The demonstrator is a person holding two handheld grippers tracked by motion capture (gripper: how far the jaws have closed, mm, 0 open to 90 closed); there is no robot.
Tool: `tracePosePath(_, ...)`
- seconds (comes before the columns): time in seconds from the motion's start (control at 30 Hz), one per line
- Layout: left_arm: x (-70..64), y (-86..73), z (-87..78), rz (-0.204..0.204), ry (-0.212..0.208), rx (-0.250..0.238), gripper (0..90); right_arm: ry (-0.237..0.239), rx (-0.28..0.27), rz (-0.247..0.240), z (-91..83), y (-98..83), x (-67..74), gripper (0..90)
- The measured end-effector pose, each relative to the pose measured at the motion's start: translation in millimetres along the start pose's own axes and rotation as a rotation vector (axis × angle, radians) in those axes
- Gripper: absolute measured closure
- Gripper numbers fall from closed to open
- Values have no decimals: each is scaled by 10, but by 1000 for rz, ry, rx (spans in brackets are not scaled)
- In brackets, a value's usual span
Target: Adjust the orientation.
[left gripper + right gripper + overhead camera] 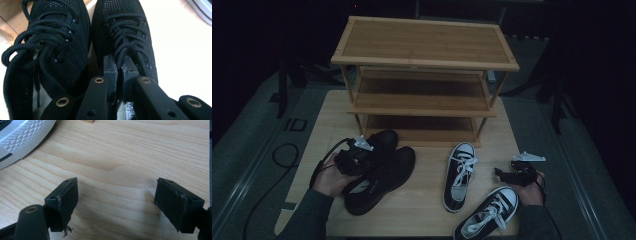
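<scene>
High view: two black shoes (379, 172) lie side by side at the bench's (422, 200) left front, below the wooden rack (424, 75); the left gripper (354, 156) sits on them. The right gripper (512, 174) hovers beside two black-and-white sneakers (459, 175).

Left gripper view: jaws nearly together — pinching the tongue of the right-hand black shoe (125, 37).

Right gripper view: jaws wide apart over bare wood — holding nothing.

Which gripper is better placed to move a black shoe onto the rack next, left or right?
Left. The left gripper is already shut on the black shoe's tongue and laces. The right gripper hangs open over bare table beside the sneakers.
</scene>
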State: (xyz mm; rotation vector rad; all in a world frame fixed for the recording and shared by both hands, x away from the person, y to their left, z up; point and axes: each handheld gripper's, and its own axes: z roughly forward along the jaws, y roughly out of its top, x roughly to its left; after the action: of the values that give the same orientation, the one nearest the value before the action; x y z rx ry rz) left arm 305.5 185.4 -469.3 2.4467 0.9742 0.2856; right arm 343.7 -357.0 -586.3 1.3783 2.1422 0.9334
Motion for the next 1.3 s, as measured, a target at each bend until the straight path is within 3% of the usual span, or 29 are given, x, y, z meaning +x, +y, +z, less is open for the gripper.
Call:
tracePosePath(0.1, 18, -19, -12, 0, 5, 0, 854, 0, 0, 0, 0, 0, 0, 189)
tracePosePath(0.13, 30, -30, -32, 6, 27, 6, 853, 0, 0, 0, 0, 0, 0, 190)
tracePosePath(0.43, 31, -56, -31, 14, 17, 2, 829, 0, 0, 0, 0, 0, 1, 190)
tracePosePath(0.57, 26, -58, -41, 14, 25, 11, 727, 0, 0, 0, 0, 0, 1, 189)
tracePosePath(0.73, 3, -57, -136, -22, 44, -7, 594, 0, 0, 0, 0, 0, 1, 190)
tracePosePath(1.03, -41, -91, -211, -8, 89, -12, 462, 0, 0, -1, 0, 0, 1, 189)
tracePosePath(1.2, 9, -126, -221, -51, 145, -11, 341, 1, 0, -2, 0, 0, 1, 190)
tracePosePath(1.3, 37, -137, -203, -64, 157, -6, 299, 1, 0, -2, 0, 0, 1, 189)
